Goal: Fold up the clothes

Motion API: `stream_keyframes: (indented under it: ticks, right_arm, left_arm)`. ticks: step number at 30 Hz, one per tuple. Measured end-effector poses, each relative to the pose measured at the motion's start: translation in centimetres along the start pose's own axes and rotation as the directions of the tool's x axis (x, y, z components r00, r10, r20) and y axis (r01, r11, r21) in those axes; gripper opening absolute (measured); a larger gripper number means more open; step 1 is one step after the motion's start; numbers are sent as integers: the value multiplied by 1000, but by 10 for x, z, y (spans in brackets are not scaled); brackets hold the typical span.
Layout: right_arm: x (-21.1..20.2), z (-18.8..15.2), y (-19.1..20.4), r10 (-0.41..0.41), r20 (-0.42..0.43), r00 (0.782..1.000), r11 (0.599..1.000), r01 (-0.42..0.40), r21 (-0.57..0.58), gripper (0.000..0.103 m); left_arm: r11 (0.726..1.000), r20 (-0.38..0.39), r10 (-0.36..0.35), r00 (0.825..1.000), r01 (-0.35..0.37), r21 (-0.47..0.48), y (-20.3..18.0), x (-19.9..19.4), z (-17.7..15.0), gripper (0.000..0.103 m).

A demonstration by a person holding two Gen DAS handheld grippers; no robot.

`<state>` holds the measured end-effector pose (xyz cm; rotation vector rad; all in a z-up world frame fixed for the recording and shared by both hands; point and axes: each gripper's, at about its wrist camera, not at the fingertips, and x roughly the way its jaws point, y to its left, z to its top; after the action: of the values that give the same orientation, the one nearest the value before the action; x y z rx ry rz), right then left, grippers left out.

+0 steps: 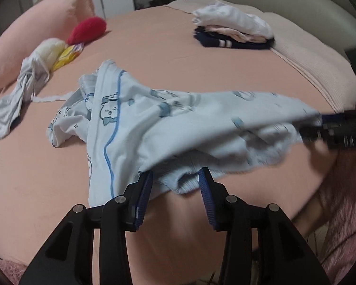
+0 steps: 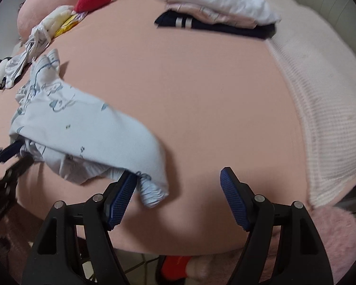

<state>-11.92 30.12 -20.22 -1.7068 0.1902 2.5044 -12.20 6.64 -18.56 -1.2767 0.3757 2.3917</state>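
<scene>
Lying on bed (image 1: 201, 54): pale blue printed garment (image 1: 135, 123), crumpled near the front edge.
Left gripper (image 1: 175, 178): jaws parted, garment's ribbed cuff seen between them.
Right gripper (image 2: 178, 180): spread wide, a cuff draped beside one finger.
Folded stack (image 2: 216, 7): placed farther back.

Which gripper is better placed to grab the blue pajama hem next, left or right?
Left. The left gripper has its open jaws on either side of the pajama hem. The right gripper is open too, with the cloth only at one finger.
</scene>
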Motion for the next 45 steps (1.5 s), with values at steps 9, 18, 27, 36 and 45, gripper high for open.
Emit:
stream_keyframes:
  ticks: [9,18,27,36,45]
  right_arm:
    - [4,13,9,153,14,988,987,-152,-42,22]
    - [-99,6,17,509,151,847,857,-515,3,12]
    - [-142,114,48,398,175,901,917,-396,-46,10]
    - [-327,184,33,451,601,660,856,-510,-84,10]
    - [-143,28,25,323,299,898,890,-395,227,11]
  left_arm:
    - [991,103,-64,993,75,-107,18,-37,19,14]
    - [988,341,-72,937,114,-105,65,-179,52,13]
    - [994,307,-13,952,45,-98,102,-164,156,13]
    - [999,647,15,763,-36,19,102,-330,228,13]
    - [989,306,-59,950,98,-113,84,-172,86,13]
